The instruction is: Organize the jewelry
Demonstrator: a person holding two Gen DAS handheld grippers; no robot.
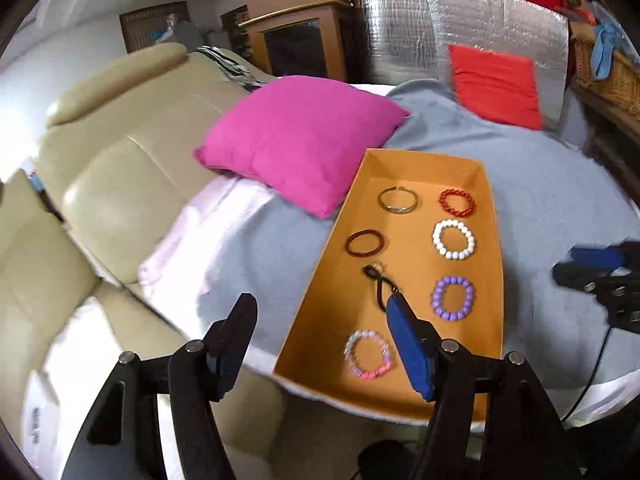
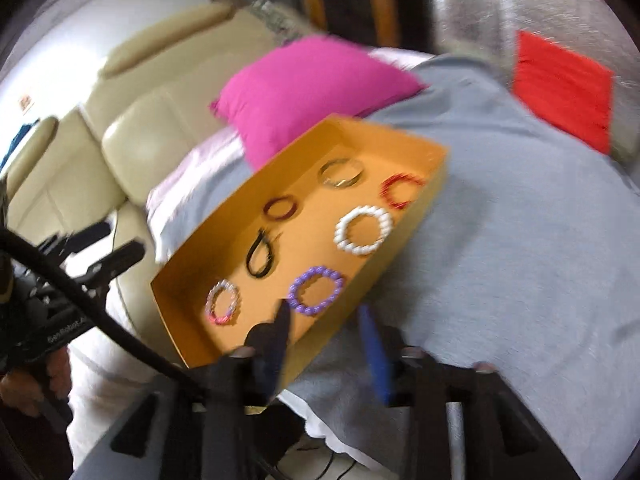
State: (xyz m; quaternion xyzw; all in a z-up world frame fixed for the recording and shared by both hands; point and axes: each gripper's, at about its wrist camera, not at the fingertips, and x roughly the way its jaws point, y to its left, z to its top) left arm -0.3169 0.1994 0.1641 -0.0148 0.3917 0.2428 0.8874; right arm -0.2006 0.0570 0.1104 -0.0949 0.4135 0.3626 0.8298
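An orange tray (image 1: 316, 304) (image 2: 192, 256) lies on a grey blanket and holds several bracelets in two rows: gold bangle (image 1: 398, 199), red beaded (image 1: 457, 202), dark red ring (image 1: 365, 243), white beaded (image 1: 454, 239) (image 2: 363, 230), black cord (image 1: 378, 284) (image 2: 260, 254), purple beaded (image 1: 453, 298) (image 2: 316, 291), pink-clear beaded (image 1: 368, 354) (image 2: 223, 302). My left gripper (image 1: 320, 316) is open and empty, hovering over the tray's near left edge. My right gripper (image 2: 326, 320) is open and empty above the tray's near right wall; it also shows in the left wrist view (image 1: 596, 268).
A magenta pillow (image 1: 296, 140) (image 2: 312, 88) lies behind the tray. A cream leather sofa (image 1: 100, 184) is to the left. A red cushion (image 1: 496, 86) leans on a silver foil panel (image 1: 440, 24) at the back. A black cable (image 2: 80, 304) crosses the right wrist view.
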